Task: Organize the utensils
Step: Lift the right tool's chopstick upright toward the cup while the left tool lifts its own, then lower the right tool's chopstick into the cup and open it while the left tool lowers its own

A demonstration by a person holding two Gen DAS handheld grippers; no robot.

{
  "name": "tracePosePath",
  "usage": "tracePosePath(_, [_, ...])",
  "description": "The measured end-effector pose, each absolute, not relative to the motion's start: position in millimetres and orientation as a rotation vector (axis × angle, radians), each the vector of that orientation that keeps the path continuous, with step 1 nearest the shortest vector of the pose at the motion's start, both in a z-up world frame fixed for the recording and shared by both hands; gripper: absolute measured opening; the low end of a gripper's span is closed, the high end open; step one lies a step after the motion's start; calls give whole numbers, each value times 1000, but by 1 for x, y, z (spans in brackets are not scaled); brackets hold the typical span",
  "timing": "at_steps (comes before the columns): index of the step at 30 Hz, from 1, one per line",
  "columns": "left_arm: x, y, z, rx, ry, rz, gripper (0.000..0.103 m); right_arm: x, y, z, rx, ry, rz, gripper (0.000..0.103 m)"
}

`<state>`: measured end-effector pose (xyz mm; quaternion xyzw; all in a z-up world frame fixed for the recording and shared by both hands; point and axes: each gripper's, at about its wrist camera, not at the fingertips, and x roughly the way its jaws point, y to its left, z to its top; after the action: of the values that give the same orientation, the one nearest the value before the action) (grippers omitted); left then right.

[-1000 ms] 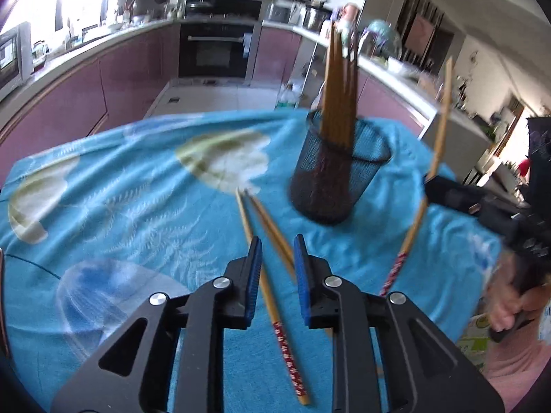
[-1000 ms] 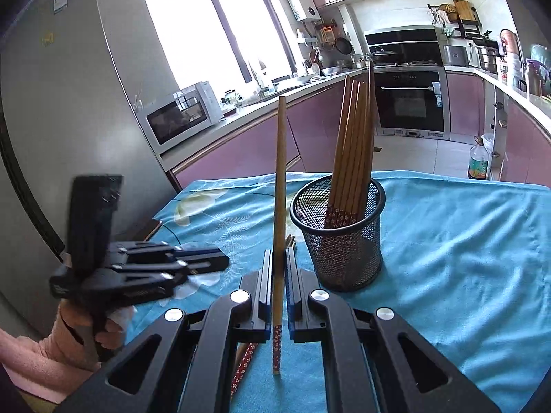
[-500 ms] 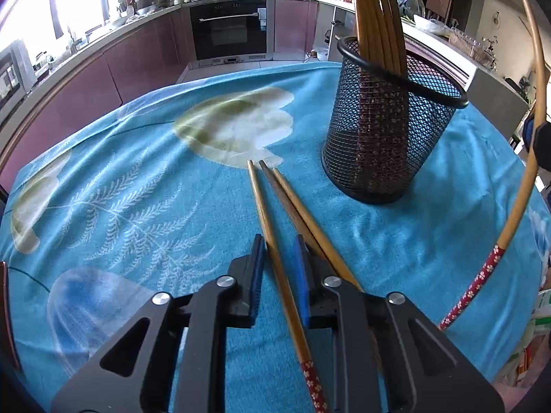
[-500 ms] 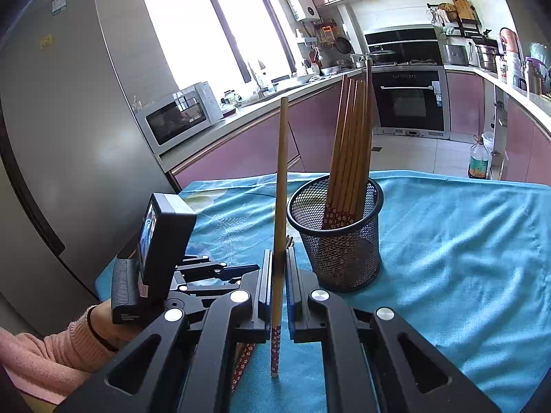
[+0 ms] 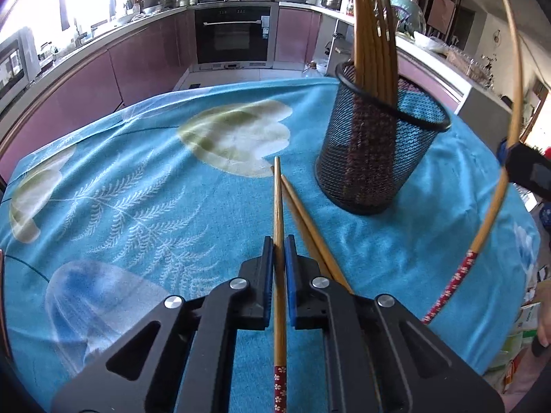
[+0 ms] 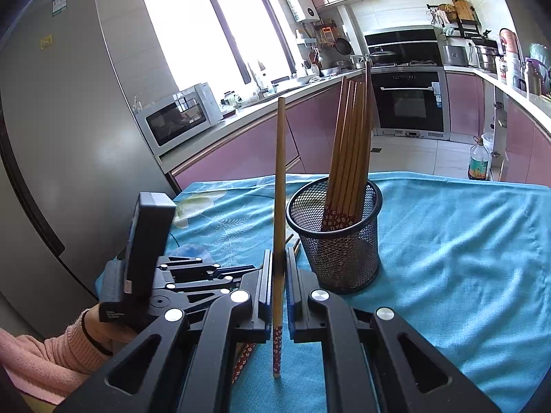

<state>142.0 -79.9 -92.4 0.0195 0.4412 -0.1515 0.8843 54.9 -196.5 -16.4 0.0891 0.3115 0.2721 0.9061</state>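
On the blue cloth, both grippers grasp chopsticks.
The left gripper is clenched on a lying chopstick; the right gripper clamps an upright chopstick. The mesh cup stands just ahead-right of the jaws.

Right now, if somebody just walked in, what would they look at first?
Probably the black mesh cup standing on the blue tablecloth, stuffed with wooden chopsticks that lean out the top. Just in front of it, the right gripper is shut on one chopstick held upright. The left gripper is shut on another chopstick lying on the cloth.
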Motion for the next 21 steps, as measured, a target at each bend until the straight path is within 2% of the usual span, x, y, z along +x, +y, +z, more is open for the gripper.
tracePosePath(21, [98, -45, 0, -135, 732, -487, 7, 54, -201, -4, 183, 602, 558, 6])
